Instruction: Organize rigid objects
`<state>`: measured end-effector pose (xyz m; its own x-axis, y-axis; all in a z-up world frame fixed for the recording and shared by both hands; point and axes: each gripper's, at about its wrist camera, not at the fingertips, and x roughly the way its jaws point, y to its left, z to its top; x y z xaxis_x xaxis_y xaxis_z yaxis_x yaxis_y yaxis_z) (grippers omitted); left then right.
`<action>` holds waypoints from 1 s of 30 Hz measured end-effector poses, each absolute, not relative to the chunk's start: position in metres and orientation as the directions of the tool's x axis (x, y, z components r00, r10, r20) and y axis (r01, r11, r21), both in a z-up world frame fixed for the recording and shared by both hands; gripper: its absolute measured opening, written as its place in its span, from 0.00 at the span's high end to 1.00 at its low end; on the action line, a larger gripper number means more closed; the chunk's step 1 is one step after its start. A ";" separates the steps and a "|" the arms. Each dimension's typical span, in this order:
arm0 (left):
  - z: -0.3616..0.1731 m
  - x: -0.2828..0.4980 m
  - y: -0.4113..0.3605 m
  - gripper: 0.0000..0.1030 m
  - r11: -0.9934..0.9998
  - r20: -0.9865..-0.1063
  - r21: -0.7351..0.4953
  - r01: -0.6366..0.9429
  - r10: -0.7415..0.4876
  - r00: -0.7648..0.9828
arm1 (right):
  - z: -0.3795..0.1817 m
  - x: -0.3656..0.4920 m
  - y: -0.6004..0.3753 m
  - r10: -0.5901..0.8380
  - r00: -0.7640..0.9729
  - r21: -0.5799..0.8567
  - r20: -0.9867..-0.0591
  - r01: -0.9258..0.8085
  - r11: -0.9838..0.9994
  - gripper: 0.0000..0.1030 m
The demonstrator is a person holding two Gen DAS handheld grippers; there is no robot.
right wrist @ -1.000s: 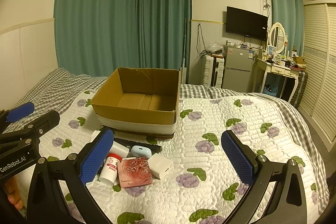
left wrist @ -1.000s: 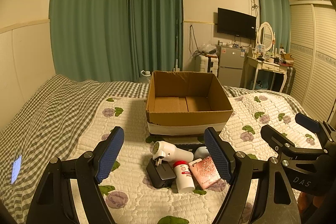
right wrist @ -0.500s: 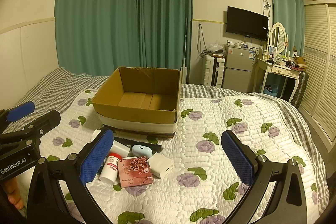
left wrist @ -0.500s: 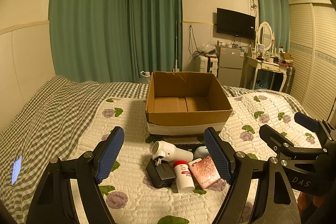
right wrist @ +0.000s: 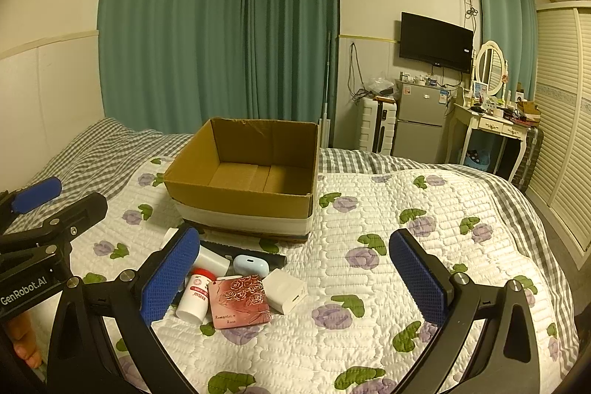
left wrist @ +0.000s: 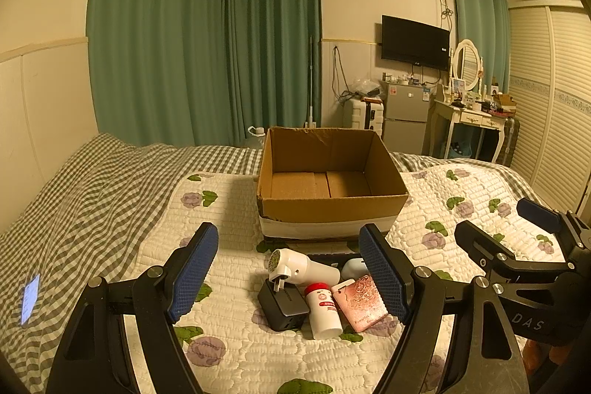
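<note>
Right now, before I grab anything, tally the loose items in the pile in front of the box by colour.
White: 3 (hair dryer, red-capped bottle, small box)
Black: 2 (charger, long flat bar)
Pink: 1 (rose card box)
Pale blue: 1 (earbud case)
Total: 7

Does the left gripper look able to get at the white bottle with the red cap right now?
Probably yes. The left gripper is open with the bottle lying ahead between its fingers, top exposed. The black charger and pink card crowd its sides, so clearance is tight.
</note>
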<state>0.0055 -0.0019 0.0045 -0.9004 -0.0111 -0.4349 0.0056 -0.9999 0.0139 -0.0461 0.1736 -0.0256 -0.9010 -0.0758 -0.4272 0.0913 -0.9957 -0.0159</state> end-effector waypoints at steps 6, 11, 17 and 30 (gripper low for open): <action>0.006 0.008 0.000 0.21 -1.000 -0.430 0.014 -0.003 -0.004 -0.903 | -0.025 -0.046 0.172 -0.084 -0.899 -0.017 -0.429 0.101 -0.995 0.00; 0.001 0.004 0.002 0.21 -1.000 -0.443 0.016 -0.014 0.006 -0.897 | -0.027 -0.048 0.177 -0.073 -0.896 -0.030 -0.438 0.096 -0.995 0.00; -0.049 -0.024 0.007 0.22 -1.000 -0.576 0.006 -0.020 0.012 -0.818 | -0.052 -0.069 0.200 -0.036 -0.857 -0.027 -0.514 0.058 -0.998 0.00; -0.138 -0.073 0.035 0.30 -0.997 -0.758 0.049 -0.051 -0.004 -0.652 | -0.085 -0.092 0.205 -0.073 -0.782 -0.003 -0.619 0.095 -0.995 0.00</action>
